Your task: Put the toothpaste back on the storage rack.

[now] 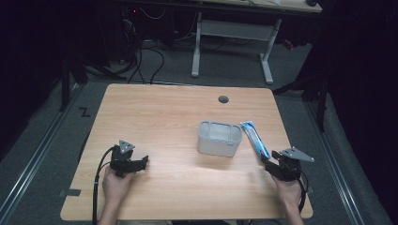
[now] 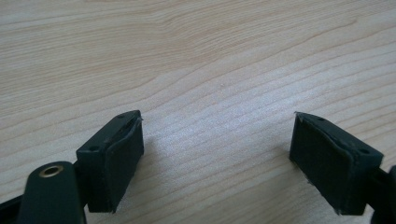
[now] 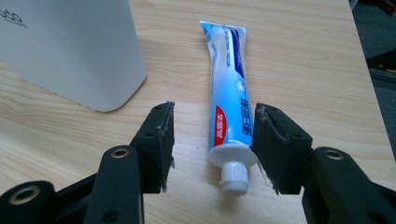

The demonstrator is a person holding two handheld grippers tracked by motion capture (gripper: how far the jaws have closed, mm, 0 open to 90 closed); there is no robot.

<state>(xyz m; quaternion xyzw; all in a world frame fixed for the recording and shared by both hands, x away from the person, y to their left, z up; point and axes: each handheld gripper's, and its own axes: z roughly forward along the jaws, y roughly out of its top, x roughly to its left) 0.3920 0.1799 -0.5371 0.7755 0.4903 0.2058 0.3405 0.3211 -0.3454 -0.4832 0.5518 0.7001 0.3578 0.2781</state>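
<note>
A blue and white toothpaste tube point(image 1: 256, 138) lies on the wooden table point(image 1: 164, 112), just right of a white open-topped container point(image 1: 218, 140). In the right gripper view the tube point(image 3: 229, 93) points its white cap toward me. My right gripper point(image 3: 215, 114) straddles the cap end. Its right pad sits against the tube's shoulder, and a gap separates the left pad from the tube. From above, the right gripper point(image 1: 268, 163) sits at the tube's near end. My left gripper point(image 1: 143, 163) rests at the front left, and its jaws point(image 2: 217, 126) stand wide over bare wood.
The container's wall point(image 3: 70, 46) stands close to the left of my right jaws. A round cable hole point(image 1: 223, 99) is near the table's far edge. The table's right edge is close beside the right hand. A white-legged desk point(image 1: 234, 28) stands on the floor beyond.
</note>
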